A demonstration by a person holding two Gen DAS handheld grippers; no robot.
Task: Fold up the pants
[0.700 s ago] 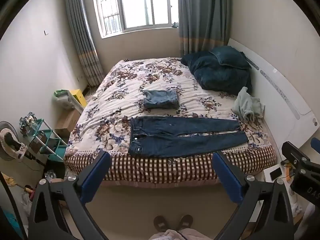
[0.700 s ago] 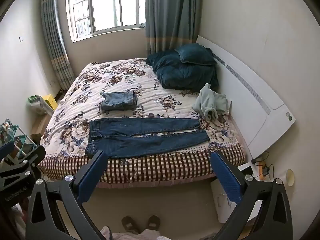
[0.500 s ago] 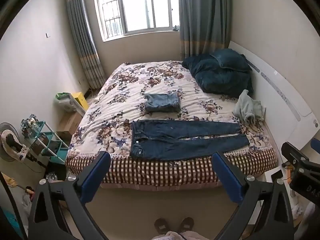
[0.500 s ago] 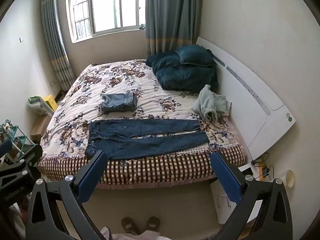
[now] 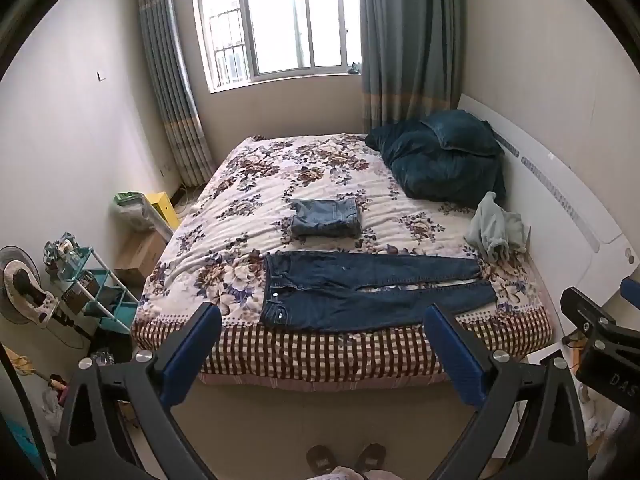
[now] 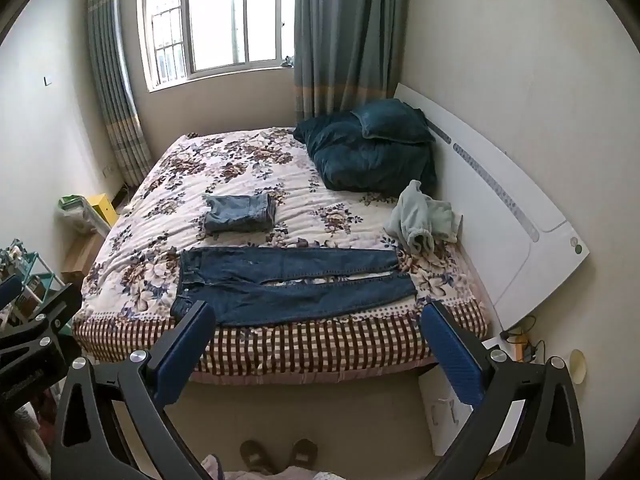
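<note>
Far left, against the wall: a teal shelf rack (image 5: 86, 280) with clutter, a fan (image 5: 20, 284) beside it, and further back a yellow box (image 5: 162, 208) next to a bagged bundle.

Left gripper (image 5: 322, 354) is held above the floor short of the bed, its blue-padded fingers (image 5: 192, 354) spread wide, nothing between them. It touches no cloth.

The bed (image 5: 340, 352) fills the middle of the room, floral quilt on top, checked red-and-white edge along the near side. Dark blue pants (image 5: 360, 292) lie flat along the near edge of the quilt, unfolded, waistband to the left, both legs running right and slightly parted. Just beyond them, toward the middle of the bed, sits a folded lighter-blue denim piece (image 5: 326, 218), apart from the pants.

Right gripper (image 6: 318, 350) is likewise held off the bed's near side, fingers (image 6: 450, 358) wide apart and bare, well clear of the pants (image 6: 288, 286).

Right side of the bed: a crumpled pale green garment (image 6: 420, 220) near the pant cuffs, dark teal pillows (image 6: 372, 152) at the far right corner, and a white headboard (image 6: 520, 232) along the right wall. A window (image 5: 276, 24) with grey-blue curtains is on the far wall. Slippers (image 6: 276, 454) show at the bottom, on the floor.
</note>
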